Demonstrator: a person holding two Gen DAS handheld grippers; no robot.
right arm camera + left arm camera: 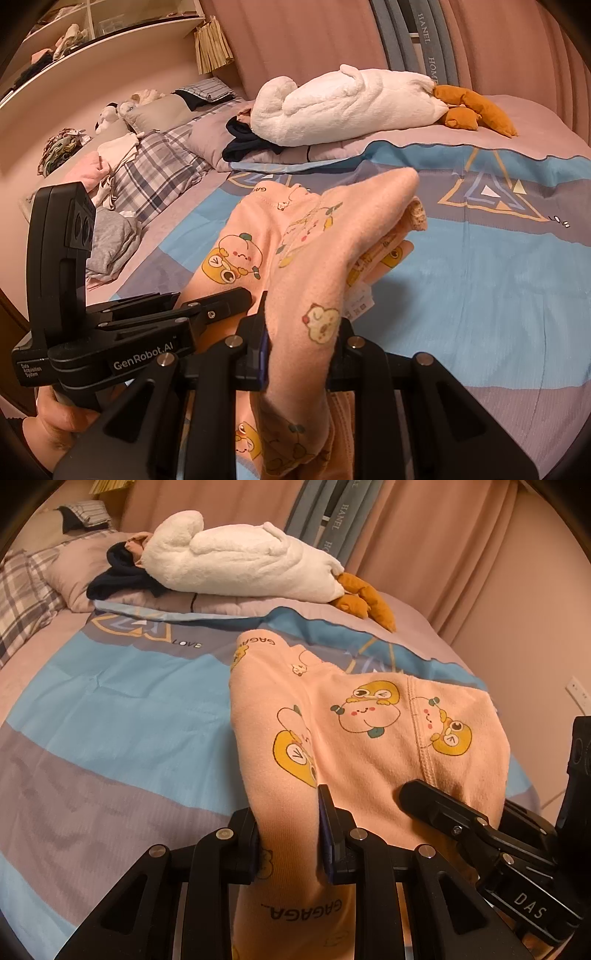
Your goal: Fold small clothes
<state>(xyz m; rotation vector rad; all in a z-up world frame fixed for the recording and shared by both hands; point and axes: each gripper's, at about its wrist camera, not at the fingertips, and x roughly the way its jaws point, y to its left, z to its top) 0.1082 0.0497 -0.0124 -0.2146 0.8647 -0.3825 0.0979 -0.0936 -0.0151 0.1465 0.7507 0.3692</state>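
Observation:
A peach child's garment [369, 720] printed with yellow cartoon figures is held up over the bed between both grippers. In the left wrist view my left gripper [291, 834] is shut on its near edge, the cloth bunched between the two fingers. My right gripper [417, 794] comes in from the right and grips the same edge. In the right wrist view my right gripper [301, 339] is shut on a fold of the garment [295, 229], whose far end droops toward the bedspread. My left gripper [207, 301] sits close at the left, held by a hand [55, 424].
The bed carries a blue, grey and pink bedspread [480, 277]. A white plush goose [351, 107] with orange feet lies at the head, beside a dark garment [247, 142] and a plaid pillow [155, 166]. Loose clothes [110, 240] are piled at the left; curtains hang behind.

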